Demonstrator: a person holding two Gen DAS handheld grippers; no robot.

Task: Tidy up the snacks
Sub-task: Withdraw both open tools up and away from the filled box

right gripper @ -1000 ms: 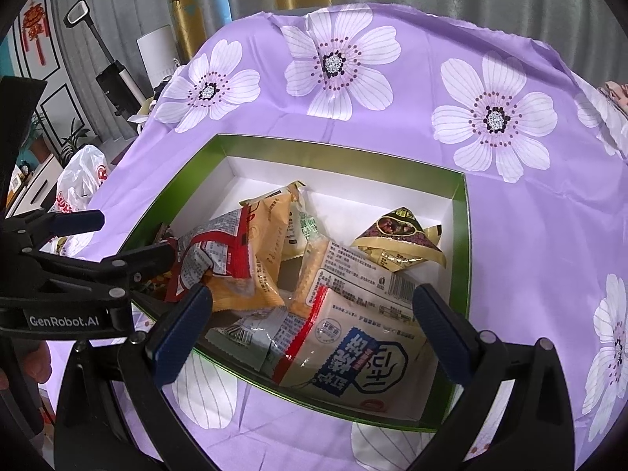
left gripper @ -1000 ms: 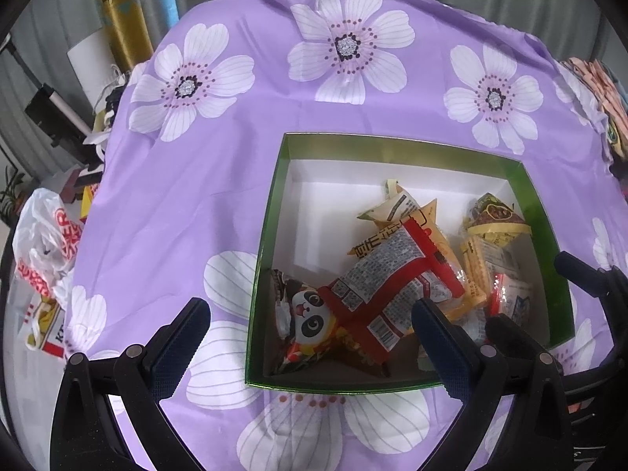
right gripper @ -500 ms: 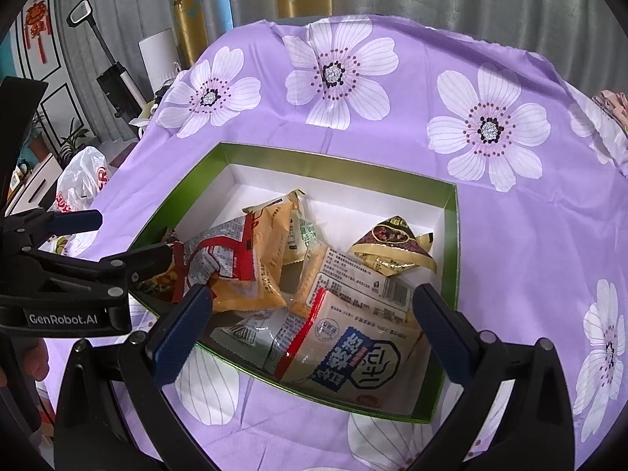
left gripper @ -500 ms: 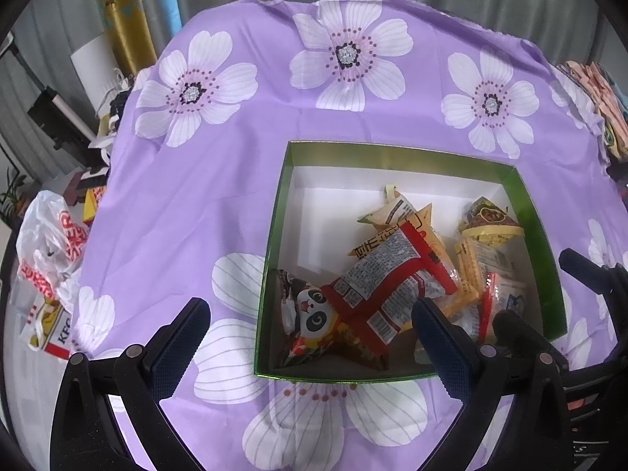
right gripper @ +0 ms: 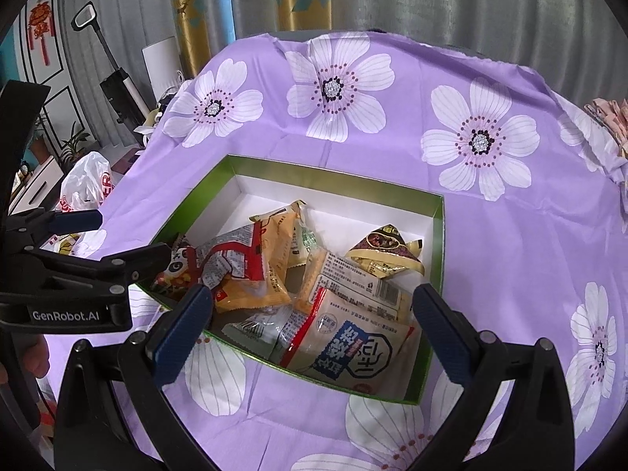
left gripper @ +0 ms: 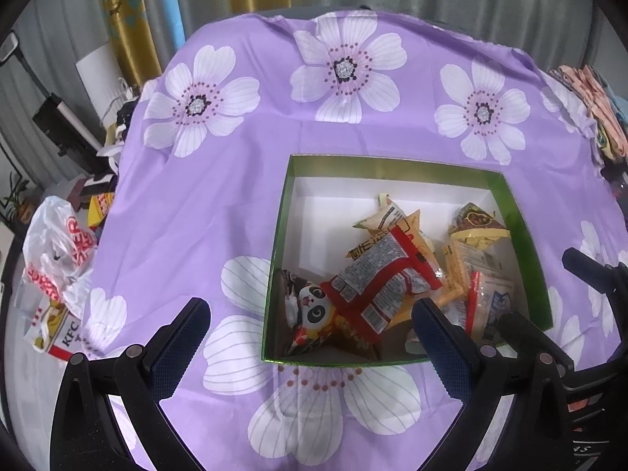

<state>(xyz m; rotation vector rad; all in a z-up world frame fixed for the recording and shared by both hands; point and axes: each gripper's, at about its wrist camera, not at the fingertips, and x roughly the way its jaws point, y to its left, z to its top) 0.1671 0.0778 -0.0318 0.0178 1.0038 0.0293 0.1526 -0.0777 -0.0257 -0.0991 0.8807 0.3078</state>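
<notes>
A green box (left gripper: 279,235) (right gripper: 439,259) with a white inside sits on the purple flowered cloth (left gripper: 219,204) (right gripper: 510,243). It holds several snack packets: a red and white packet (left gripper: 376,286) (right gripper: 231,259), a panda packet (left gripper: 314,310), a brown and yellow pyramid packet (left gripper: 477,221) (right gripper: 384,251), and a large white packet with blue print (right gripper: 353,349). My left gripper (left gripper: 310,337) hovers open over the box's near edge. My right gripper (right gripper: 310,325) hangs open above the box's near corner. Neither holds anything.
A white and red plastic bag (left gripper: 59,251) (right gripper: 84,184) and a KFC carton (left gripper: 59,337) lie off the table's left edge. Folded pink cloth (left gripper: 596,106) lies at the far right. Curtains hang behind. The left gripper's body (right gripper: 78,274) crosses the right wrist view.
Both grippers have drawn back and up from the box, which now looks smaller and farther. More cloth shows in front of it. The packets have not moved.
</notes>
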